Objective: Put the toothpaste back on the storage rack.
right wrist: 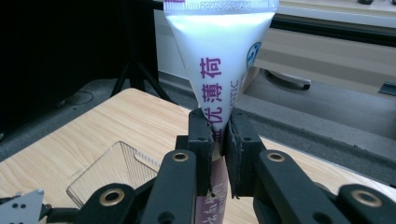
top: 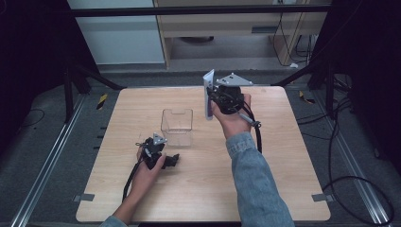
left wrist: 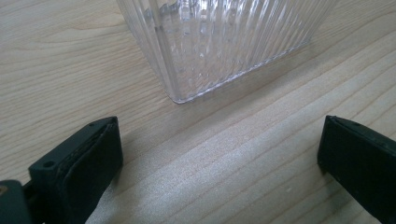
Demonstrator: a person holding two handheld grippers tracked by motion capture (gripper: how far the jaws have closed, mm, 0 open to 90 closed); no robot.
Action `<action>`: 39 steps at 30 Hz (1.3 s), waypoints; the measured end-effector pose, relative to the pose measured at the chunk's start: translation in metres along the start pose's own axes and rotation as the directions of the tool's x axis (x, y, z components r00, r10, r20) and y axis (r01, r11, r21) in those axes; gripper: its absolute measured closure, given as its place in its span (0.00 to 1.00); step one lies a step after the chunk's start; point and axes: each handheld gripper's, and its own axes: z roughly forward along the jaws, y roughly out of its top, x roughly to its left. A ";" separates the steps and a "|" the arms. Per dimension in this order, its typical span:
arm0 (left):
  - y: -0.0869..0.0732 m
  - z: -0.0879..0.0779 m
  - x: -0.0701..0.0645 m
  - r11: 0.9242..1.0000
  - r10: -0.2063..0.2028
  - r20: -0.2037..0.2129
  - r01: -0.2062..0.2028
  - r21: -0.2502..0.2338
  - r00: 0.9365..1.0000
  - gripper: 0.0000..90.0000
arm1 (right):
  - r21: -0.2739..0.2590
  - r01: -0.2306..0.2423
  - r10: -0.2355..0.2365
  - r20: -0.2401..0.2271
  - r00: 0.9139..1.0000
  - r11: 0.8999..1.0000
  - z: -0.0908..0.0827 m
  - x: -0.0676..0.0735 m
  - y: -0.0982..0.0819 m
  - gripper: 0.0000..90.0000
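A white squeeze tube (right wrist: 219,56) printed with purple characters stands upright, lifted above the far middle of the wooden table (top: 283,170), its flat crimped end uppermost. The right gripper (right wrist: 218,140) pinches it low down, its jaws closed tight against the tube's sides. Just to the left, a clear ribbed plastic container (top: 177,126) sits on the table, open at the top. Near it, the left gripper (top: 174,161) rests low over the wood, jaws spread wide and holding nothing, beside the container's corner.
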 end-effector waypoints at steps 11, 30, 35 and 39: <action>0.000 0.000 0.000 1.000 0.002 -0.001 -0.002 0.001 1.000 0.00 | -0.027 0.017 -0.017 -0.016 1.000 0.999 0.002 0.009 0.016 0.90; 0.000 0.000 0.000 1.000 0.004 -0.001 -0.004 0.005 1.000 0.00 | -0.058 0.047 -0.051 -0.071 0.996 0.997 0.011 0.039 0.031 0.90; 0.000 0.000 0.000 1.000 0.004 -0.002 -0.004 0.004 1.000 0.00 | -0.050 0.052 -0.056 -0.086 0.995 0.997 0.017 0.046 0.030 0.90; 0.000 0.000 0.000 1.000 0.003 -0.001 -0.003 0.004 1.000 0.00 | -0.035 0.060 -0.063 -0.105 0.992 0.998 0.027 0.056 0.026 0.90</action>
